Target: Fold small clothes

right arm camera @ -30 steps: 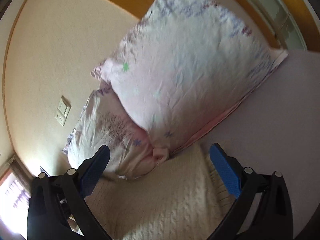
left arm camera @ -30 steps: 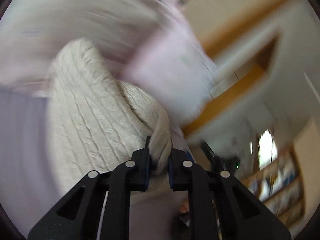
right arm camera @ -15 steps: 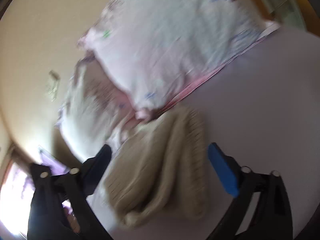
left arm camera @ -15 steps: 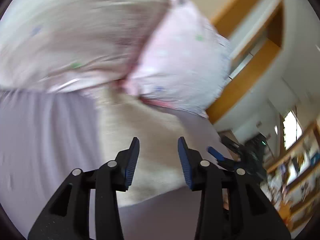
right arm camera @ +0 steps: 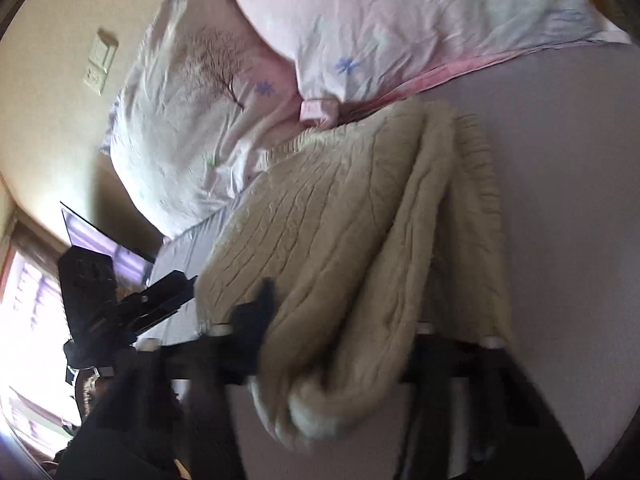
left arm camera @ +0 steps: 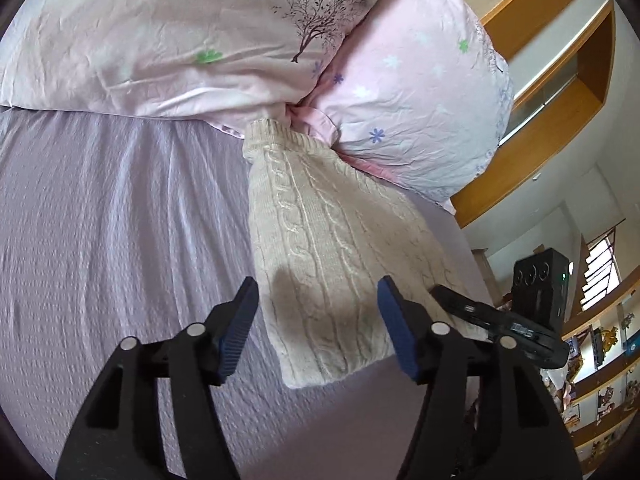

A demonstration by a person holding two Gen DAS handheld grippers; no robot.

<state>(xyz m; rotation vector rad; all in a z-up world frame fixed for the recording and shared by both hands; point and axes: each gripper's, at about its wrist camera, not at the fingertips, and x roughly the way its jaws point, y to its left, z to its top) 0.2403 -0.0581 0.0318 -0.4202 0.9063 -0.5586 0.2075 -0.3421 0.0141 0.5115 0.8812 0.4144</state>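
The cream knit sweater lies folded on the lilac bedsheet, its far edge touching the pink pillows; the right gripper is blurred beneath it.

Two pink floral pillows lie on a lilac bedsheet; a wall switch and bookshelves behind

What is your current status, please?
Left gripper open above cream sweater. Right gripper blurred, sweater bunched between fingers. Pillows touching sweater's far end.
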